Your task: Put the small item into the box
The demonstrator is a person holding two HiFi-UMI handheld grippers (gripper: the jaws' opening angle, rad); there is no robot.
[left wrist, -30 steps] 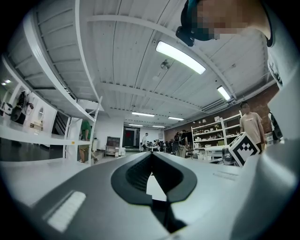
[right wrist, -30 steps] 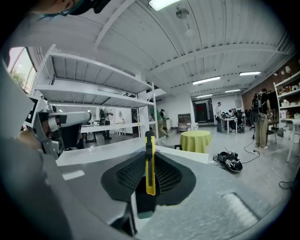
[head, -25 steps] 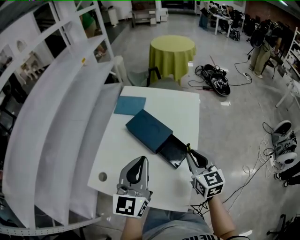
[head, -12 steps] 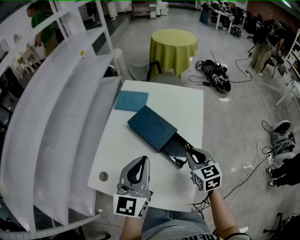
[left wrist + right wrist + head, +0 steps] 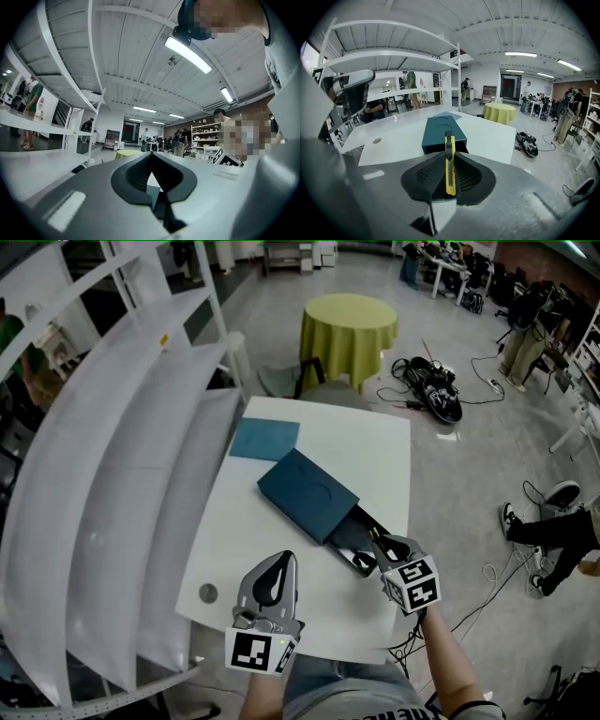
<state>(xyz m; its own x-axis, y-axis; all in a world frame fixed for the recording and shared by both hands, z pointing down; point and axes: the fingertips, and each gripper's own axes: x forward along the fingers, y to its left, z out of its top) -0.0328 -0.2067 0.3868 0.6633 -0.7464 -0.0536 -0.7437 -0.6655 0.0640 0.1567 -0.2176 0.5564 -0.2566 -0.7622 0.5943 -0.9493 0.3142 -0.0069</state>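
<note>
The right gripper [image 5: 379,547] is clamped on a yellow utility knife [image 5: 450,164], which stands edge-up between its pads and runs straight out along the jaws. In the head view the knife points toward the upper left of the frame. That is the same line along which the dark drawer tray [image 5: 347,542] has been slid out of its teal sleeve [image 5: 306,493]. The knife's front end lies over the open end of the tray, so the box sits directly ahead of and below the held item. Its long axis looks matched to the tray's length, and lowering and letting go seems to be what remains.

The tray's inside is dark; whether anything lies in it cannot be told. The sleeve rests on the white table [image 5: 375,446], with a flat teal sheet [image 5: 265,439] just beyond it, toward the upper left.

The left gripper [image 5: 279,564] hangs at the lower centre of the frame, left of the tray and farther from it. Its jaws are together and hold nothing.
</note>
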